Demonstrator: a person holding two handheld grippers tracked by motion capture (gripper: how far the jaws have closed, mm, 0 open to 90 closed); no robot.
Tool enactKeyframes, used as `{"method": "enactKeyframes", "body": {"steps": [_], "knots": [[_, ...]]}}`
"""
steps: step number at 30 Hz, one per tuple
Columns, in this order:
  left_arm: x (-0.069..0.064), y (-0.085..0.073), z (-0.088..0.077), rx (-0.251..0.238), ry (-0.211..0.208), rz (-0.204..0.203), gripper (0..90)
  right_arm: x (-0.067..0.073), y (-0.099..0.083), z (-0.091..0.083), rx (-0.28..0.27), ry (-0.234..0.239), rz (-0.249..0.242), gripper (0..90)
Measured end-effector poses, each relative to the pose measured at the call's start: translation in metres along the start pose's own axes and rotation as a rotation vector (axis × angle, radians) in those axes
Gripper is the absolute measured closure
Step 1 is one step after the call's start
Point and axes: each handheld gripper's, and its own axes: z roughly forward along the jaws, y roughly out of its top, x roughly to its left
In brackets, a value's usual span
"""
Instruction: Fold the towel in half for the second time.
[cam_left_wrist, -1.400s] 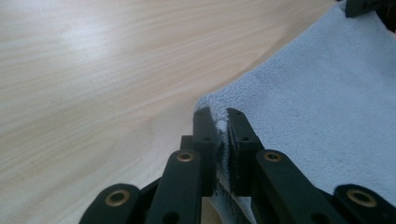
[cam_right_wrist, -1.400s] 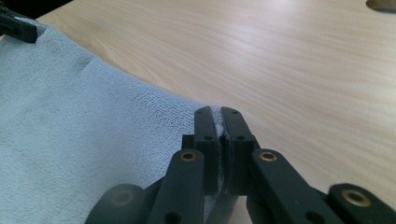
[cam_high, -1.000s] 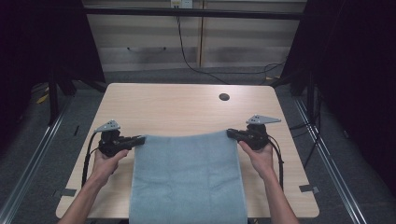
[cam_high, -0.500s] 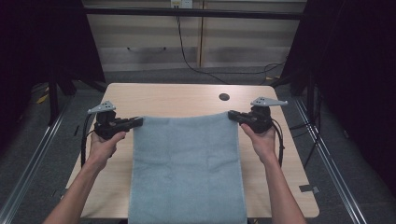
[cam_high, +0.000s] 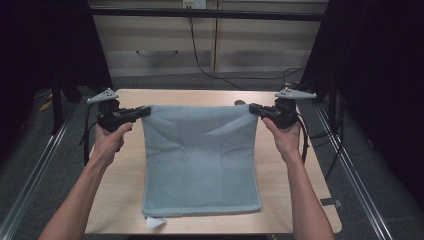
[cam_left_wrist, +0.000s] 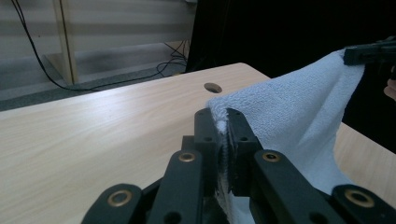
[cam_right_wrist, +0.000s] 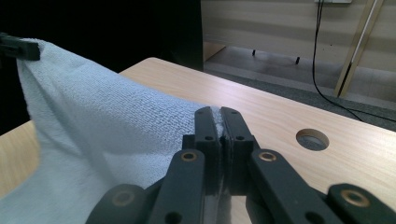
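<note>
A pale blue towel hangs stretched between my two grippers above the wooden table, its lower edge near the table's front edge. My left gripper is shut on the towel's upper left corner. My right gripper is shut on the upper right corner. The top edge runs taut and level between them. In the left gripper view the right gripper shows far off at the towel's other corner. A small white label pokes out at the lower left corner.
A round cable hole sits in the table near its far edge, just behind the towel's top right. Cables trail on the floor beyond the table. Metal frame rails run along both sides.
Both grippers have risen and moved toward the far side of the table with the towel corners held, so the towel's upper part now hangs lifted off the table.
</note>
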Motion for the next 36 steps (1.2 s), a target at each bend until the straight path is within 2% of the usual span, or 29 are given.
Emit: {"method": "enactKeyframes", "body": {"steps": [5,8,13,19,27,30,36], "knots": [[-0.003,-0.011,0.001,0.011,-0.011,0.015,85.1,0.0,-0.008,-0.003,0.003,0.012,-0.001,86.7],[-0.004,-0.022,-0.004,0.003,-0.032,0.003,85.1,0.002,-0.017,-0.007,0.001,0.03,0.002,86.7],[-0.012,-0.039,-0.015,-0.006,-0.05,0.021,85.0,0.011,-0.031,-0.019,-0.003,0.062,-0.007,86.6],[-0.019,-0.044,-0.023,-0.008,-0.062,0.047,84.9,0.021,-0.041,-0.03,-0.011,0.087,-0.021,86.6],[-0.03,-0.05,-0.038,-0.024,-0.093,0.062,84.9,0.03,-0.049,-0.045,-0.027,0.117,-0.025,86.6],[-0.034,-0.054,-0.043,-0.016,-0.104,0.075,84.6,0.034,-0.054,-0.05,-0.024,0.123,-0.032,86.6],[-0.043,-0.071,-0.051,-0.004,-0.112,0.075,84.6,0.045,-0.072,-0.061,-0.014,0.151,-0.038,86.6]]}}
